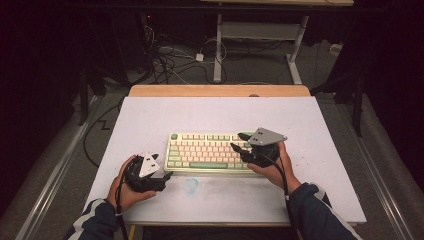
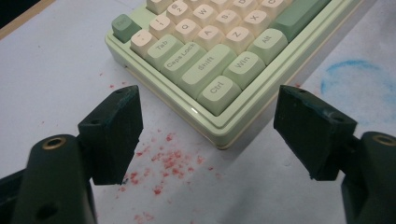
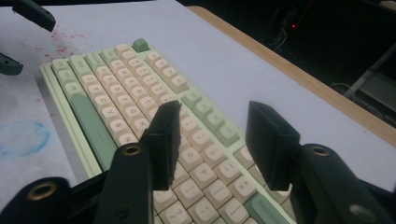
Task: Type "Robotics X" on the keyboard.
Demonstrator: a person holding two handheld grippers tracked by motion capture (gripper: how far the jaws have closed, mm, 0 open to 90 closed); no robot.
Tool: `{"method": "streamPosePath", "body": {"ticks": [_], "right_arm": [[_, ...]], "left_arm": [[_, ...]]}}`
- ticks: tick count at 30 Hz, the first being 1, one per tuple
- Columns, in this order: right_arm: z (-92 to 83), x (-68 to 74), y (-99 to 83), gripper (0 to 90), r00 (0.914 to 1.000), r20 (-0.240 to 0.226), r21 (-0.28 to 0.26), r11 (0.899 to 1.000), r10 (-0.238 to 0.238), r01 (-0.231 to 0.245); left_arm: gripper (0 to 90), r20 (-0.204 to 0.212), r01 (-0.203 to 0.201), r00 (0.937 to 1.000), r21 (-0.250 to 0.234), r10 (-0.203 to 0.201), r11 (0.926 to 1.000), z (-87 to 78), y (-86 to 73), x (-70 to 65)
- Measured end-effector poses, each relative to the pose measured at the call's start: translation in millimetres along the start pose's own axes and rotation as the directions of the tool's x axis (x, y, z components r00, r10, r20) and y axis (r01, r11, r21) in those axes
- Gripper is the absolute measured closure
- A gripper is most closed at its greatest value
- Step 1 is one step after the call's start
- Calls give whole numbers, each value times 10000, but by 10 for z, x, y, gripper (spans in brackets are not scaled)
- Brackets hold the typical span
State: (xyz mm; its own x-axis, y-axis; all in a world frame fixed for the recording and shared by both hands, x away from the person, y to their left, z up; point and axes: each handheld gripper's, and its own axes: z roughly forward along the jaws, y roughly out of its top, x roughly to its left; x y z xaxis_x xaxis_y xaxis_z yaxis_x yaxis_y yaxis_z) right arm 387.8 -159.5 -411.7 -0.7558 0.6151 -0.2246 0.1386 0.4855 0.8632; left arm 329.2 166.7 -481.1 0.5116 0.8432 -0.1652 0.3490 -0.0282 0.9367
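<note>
A pale green keyboard (image 1: 205,152) with cream keys lies in the middle of the white table (image 1: 150,115). My left gripper (image 1: 162,166) rests on the table just off the keyboard's near left corner. Its jaws stand wide open in the left gripper view (image 2: 208,93), with the Ctrl corner of the keyboard (image 2: 205,56) ahead of them and nothing between. My right gripper (image 1: 236,140) hovers over the keyboard's right end. In the right gripper view (image 3: 215,107) its jaws are partly apart above the keys (image 3: 116,102), with nothing gripped.
A blue smudge (image 1: 190,185) marks the table in front of the keyboard, and red specks (image 2: 163,158) lie near its left corner. A wooden strip (image 1: 220,90) borders the table's far edge. Cables (image 1: 165,60) and a desk frame (image 1: 260,30) sit on the floor beyond.
</note>
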Motion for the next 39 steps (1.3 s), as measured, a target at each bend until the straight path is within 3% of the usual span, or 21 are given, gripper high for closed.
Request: {"method": "streamPosePath", "body": {"ticks": [12,16,19,23,30,39], "right_arm": [[-256,39,-132,343,9972,735,-99,9998,-137,145],[-337,62,-188,295,9927,1186,2,9997,-231,232],[-410,65,-243,261,9927,1193,-83,9998,-172,183],[-497,73,-330,218,9858,1670,46,9999,-155,150],[-667,59,-536,190,9783,2064,123,9997,201,-231],[-840,111,-734,199,9709,2393,114,9998,138,-171]], "left_arm": [[232,1,-80,10000,47,80,10000,-3,0,-7],[247,28,-88,10000,15,88,10000,-9,7,-14],[273,13,-58,10000,13,58,10000,-14,22,-15],[318,-27,-52,10000,19,52,10000,-21,35,-17],[454,94,57,9999,57,-58,10000,-33,90,-30],[776,535,283,9981,289,-298,9992,-30,222,-42]]}}
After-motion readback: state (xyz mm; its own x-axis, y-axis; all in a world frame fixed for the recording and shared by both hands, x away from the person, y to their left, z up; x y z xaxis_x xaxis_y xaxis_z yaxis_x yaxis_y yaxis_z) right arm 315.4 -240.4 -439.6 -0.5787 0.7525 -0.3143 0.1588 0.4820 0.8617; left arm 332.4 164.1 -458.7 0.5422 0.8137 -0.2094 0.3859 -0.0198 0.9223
